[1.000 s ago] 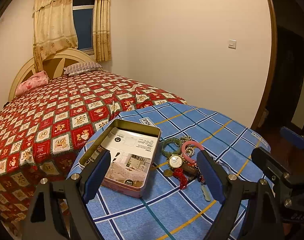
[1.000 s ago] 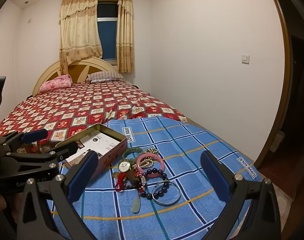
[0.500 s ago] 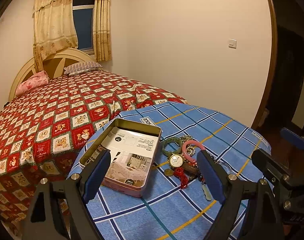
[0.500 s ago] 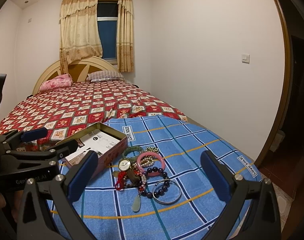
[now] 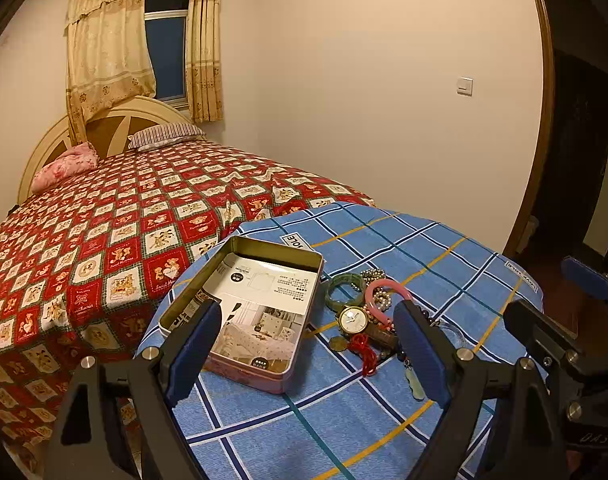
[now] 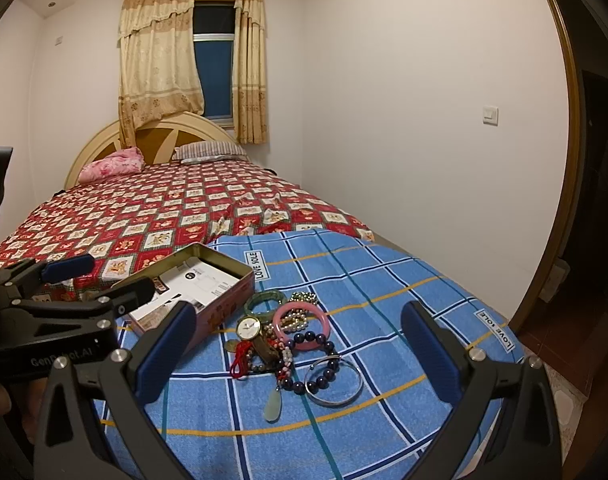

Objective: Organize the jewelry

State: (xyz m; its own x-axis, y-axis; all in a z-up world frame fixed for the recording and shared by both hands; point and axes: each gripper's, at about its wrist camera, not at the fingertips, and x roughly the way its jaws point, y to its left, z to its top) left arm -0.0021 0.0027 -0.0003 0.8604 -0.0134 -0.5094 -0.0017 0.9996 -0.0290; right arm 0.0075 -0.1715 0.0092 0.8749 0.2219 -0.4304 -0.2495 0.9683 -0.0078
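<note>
**Jewelry heap and open tin, as seen past two spread claws**

A round table draped in a blue checked cloth [image 6: 384, 280] is shown in both wrist views, standing against the foot of a bed with a red patterned quilt [image 6: 164, 208]. An open rectangular tin [image 5: 244, 312], lined with a printed card, is seen lying on the cloth. Just beside its right-hand wall the jewelry is heaped: a green bangle [image 6: 263, 301] lies nearest the tin, a pink bangle [image 6: 301, 326] overlaps a strand of pale beads, and a gold-rimmed watch [image 6: 248, 328] lies face up in front of the green bangle. A red cord tassel [image 6: 240, 356], a ring of dark blue beads [image 6: 312, 364], a thin silver bangle [image 6: 336, 386] and a pale jade pendant [image 6: 273, 406] are spread toward the near edge of the cloth.

The left gripper [image 5: 304, 352] is held with its blue-padded fingers set wide apart and nothing between them; in its own view the tin's near corner is framed by the gap, and the heap lies just inside the right finger, partly hidden by it. The right gripper [image 6: 300, 354] is likewise spread wide and empty; the whole heap is framed between its fingers, ahead of the tips and untouched. Both claws are poised above the near part of the table, apart from the jewelry. The left gripper's body is also seen at the left edge of the right wrist view, over the tin's near end.
</note>
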